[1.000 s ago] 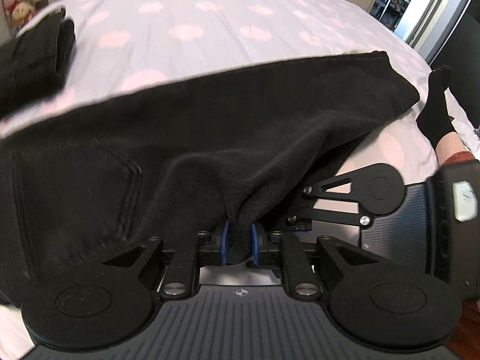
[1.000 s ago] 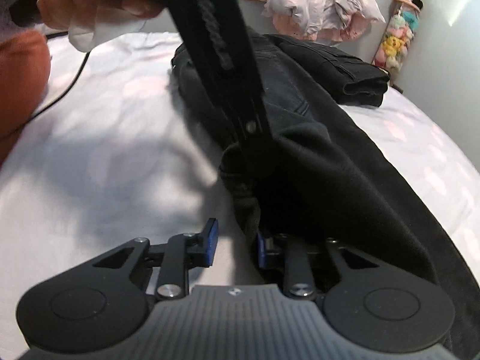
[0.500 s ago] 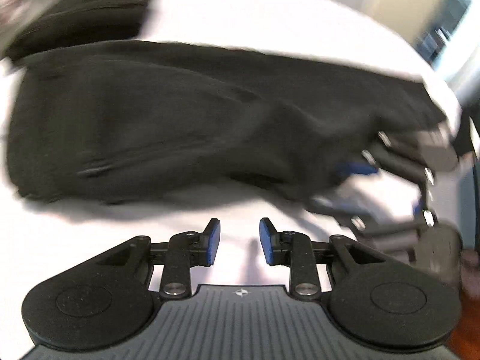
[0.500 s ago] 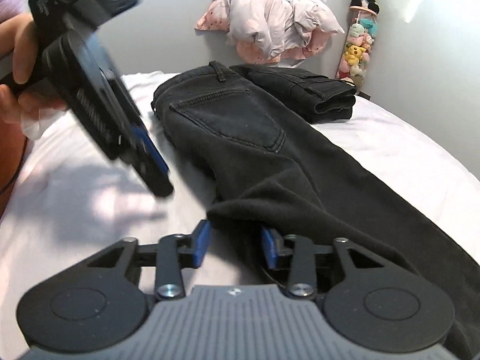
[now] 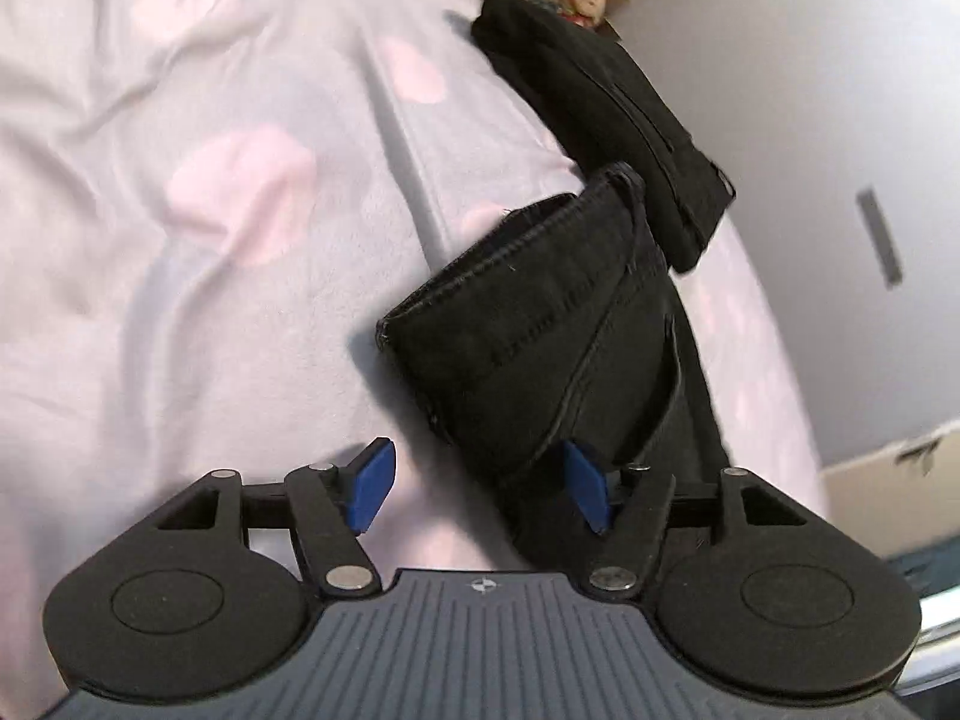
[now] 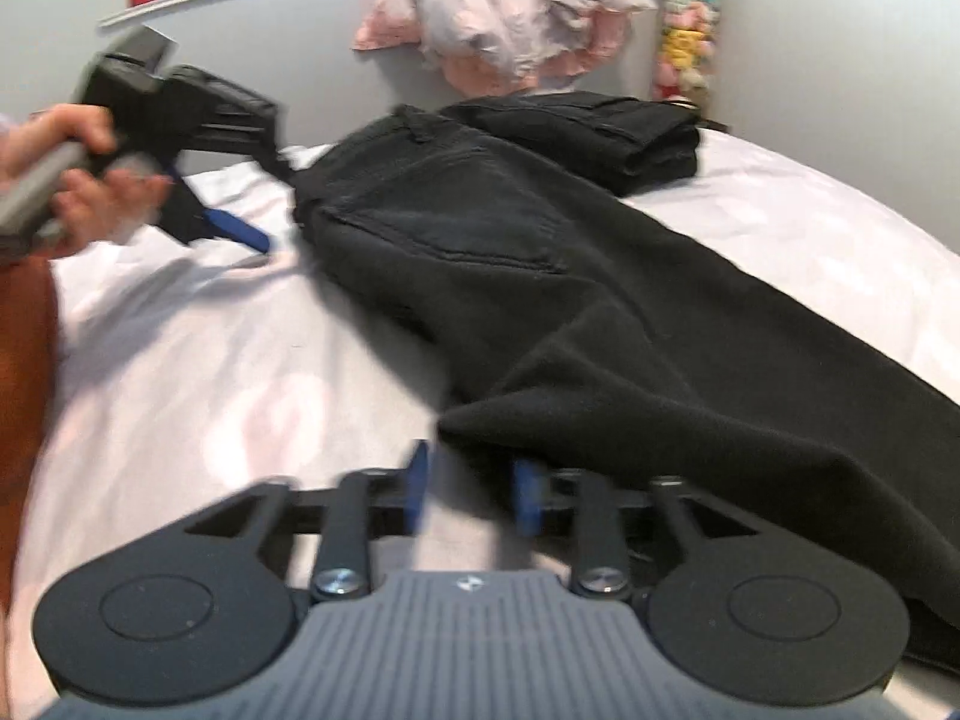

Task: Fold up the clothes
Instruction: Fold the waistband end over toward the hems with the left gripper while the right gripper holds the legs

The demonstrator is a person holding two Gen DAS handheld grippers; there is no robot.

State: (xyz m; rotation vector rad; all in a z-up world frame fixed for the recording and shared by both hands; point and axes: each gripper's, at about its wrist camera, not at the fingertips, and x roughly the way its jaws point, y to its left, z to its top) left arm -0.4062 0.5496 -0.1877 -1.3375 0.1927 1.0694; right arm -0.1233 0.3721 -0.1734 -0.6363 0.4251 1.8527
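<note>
Black jeans [image 6: 540, 276] lie flat across the bed, back pocket up, waist at the far end. In the left wrist view their waistband corner [image 5: 528, 330] reaches in between the pads of my left gripper [image 5: 480, 492], which stands wide open and grips nothing. The right wrist view shows that left gripper [image 6: 240, 234] low at the waist's left side, held by a hand [image 6: 66, 180]. My right gripper [image 6: 472, 495] is open at the near fold of a trouser leg. The cloth's edge drapes over its right finger.
A folded black garment [image 6: 588, 132] sits just beyond the jeans' waist, also seen as a folded black garment [image 5: 600, 120] in the left wrist view. A crumpled pink bedding heap [image 6: 504, 18] and plush toys [image 6: 684, 42] stand by the far wall. The pink-spotted sheet [image 5: 210, 210] spreads left.
My left gripper has let go of the trouser leg, swung to the waist end and opened wider. The jeans now lie flat. My right gripper stays open by the leg fold.
</note>
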